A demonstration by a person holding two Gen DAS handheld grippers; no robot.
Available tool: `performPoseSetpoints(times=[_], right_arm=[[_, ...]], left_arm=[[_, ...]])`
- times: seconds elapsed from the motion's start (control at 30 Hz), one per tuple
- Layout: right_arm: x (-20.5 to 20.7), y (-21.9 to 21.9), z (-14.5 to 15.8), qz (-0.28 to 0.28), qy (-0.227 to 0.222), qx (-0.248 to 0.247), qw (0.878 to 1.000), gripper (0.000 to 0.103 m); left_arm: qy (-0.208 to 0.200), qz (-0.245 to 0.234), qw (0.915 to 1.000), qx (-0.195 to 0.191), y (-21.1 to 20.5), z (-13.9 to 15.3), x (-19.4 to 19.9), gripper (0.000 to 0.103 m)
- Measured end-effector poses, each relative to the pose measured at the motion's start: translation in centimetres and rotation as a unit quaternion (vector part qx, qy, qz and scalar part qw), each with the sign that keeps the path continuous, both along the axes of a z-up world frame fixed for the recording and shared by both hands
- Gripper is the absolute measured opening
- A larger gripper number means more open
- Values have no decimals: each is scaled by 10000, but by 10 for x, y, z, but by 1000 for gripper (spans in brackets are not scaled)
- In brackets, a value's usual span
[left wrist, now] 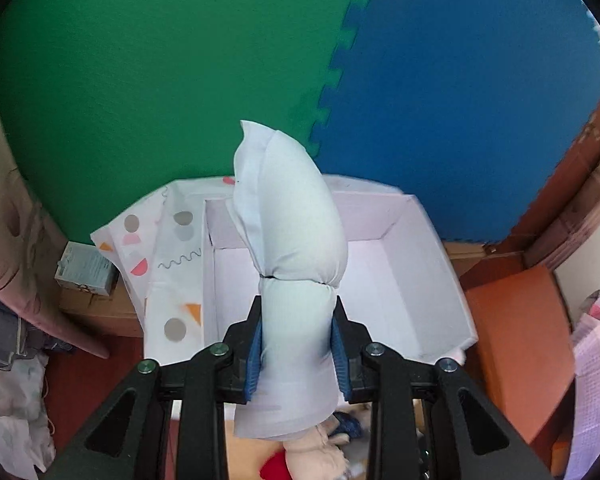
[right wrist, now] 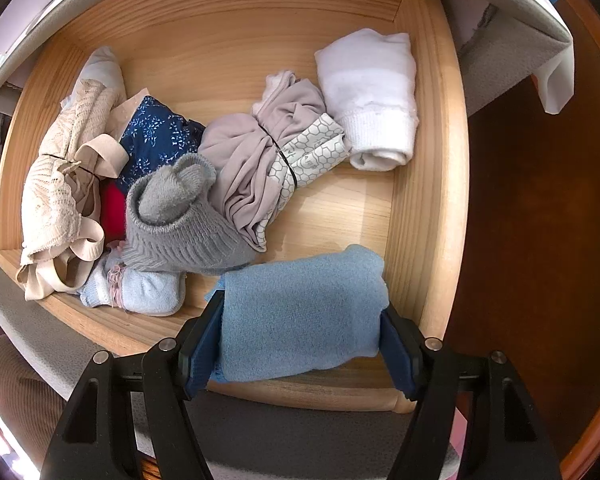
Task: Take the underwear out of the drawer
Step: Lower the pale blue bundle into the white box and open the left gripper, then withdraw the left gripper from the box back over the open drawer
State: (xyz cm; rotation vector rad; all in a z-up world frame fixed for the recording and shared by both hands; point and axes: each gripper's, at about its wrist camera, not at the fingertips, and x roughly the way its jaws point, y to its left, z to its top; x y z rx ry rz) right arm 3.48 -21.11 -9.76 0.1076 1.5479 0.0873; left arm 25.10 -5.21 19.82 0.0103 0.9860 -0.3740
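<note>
Home bedroom: clothes-filled wooden drawer (right wrist: 228, 60)

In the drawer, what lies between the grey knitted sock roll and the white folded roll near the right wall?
A beige bundle tied with a black band lies between the grey sock roll and the white roll, shown in the right wrist view.

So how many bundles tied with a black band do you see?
3: pale roll in left tongs; grey bundle mid-drawer; lace bundle at the drawer's left. More may be buried.
</note>
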Motion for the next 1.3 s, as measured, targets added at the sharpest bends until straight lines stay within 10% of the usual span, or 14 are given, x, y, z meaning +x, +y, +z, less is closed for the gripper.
performPoseSetpoints(times=[0.4, 0.93, 1.3], right_arm=[[1, -3, -1, 14, -6, 37, 10000, 67], [2, 1, -1, 2, 3, -37, 10000, 67], [2, 3, 0, 31, -7, -87, 10000, 67]], left_arm=[[780, 231, 9923, 931, -14, -114, 48, 30], [750, 204, 9839, 1608, -17, -118, 29, 34], [1020, 195, 9902, 933, -9, -111, 30, 40]])
